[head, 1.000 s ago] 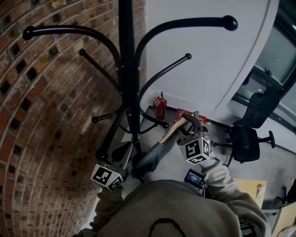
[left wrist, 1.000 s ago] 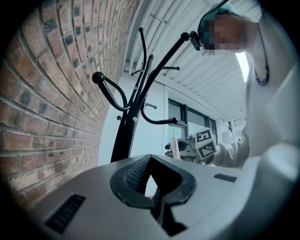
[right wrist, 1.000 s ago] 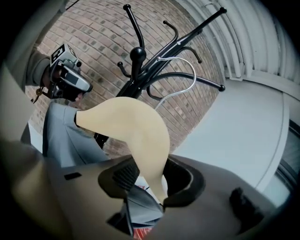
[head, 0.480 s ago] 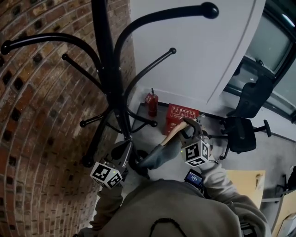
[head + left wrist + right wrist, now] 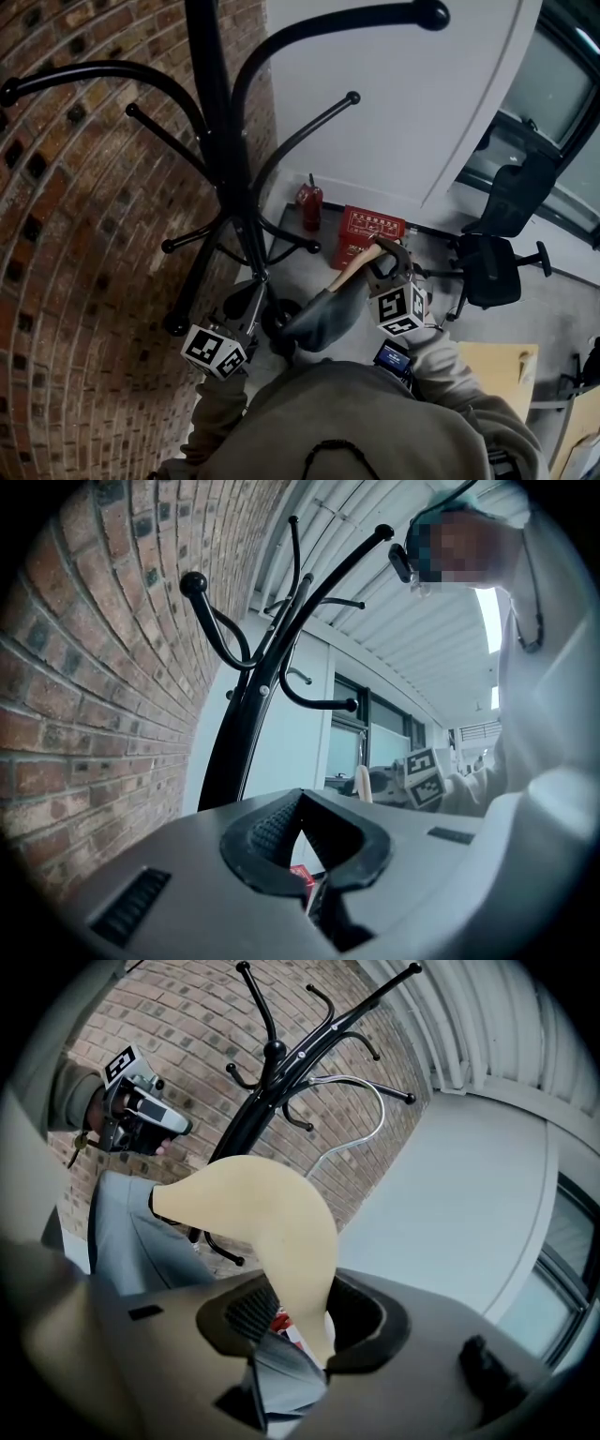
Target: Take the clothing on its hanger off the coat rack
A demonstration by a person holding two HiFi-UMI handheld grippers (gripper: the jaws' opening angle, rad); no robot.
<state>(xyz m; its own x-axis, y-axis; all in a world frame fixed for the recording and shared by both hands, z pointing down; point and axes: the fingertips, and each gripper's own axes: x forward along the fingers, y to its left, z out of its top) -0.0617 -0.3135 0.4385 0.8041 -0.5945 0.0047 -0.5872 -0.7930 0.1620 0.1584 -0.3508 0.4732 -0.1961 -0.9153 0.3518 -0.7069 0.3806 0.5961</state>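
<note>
The black coat rack (image 5: 214, 112) stands against the brick wall, and its curved arms are bare. My right gripper (image 5: 382, 267) is shut on the pale wooden hanger (image 5: 354, 265), below and to the right of the rack and apart from it. Grey clothing (image 5: 323, 319) hangs from the hanger towards me. In the right gripper view the hanger (image 5: 272, 1222) rises out of the gripper (image 5: 291, 1321), the hanger's wire hook (image 5: 361, 1110) hangs free beside the rack (image 5: 281, 1082), and the clothing (image 5: 131, 1232) drapes left. My left gripper (image 5: 251, 305) is near the rack's foot, shut and empty (image 5: 300, 832).
The brick wall (image 5: 75, 234) curves along the left. A red fire extinguisher (image 5: 308, 206) and a red box (image 5: 368, 234) sit on the floor behind the rack. A black office chair (image 5: 492, 272) stands at the right, before a white wall (image 5: 403, 112).
The hanger with its clothing has come a little further right of the rack and stays in my right gripper. The left gripper has dropped slightly. In the last half second almost nothing moved.
</note>
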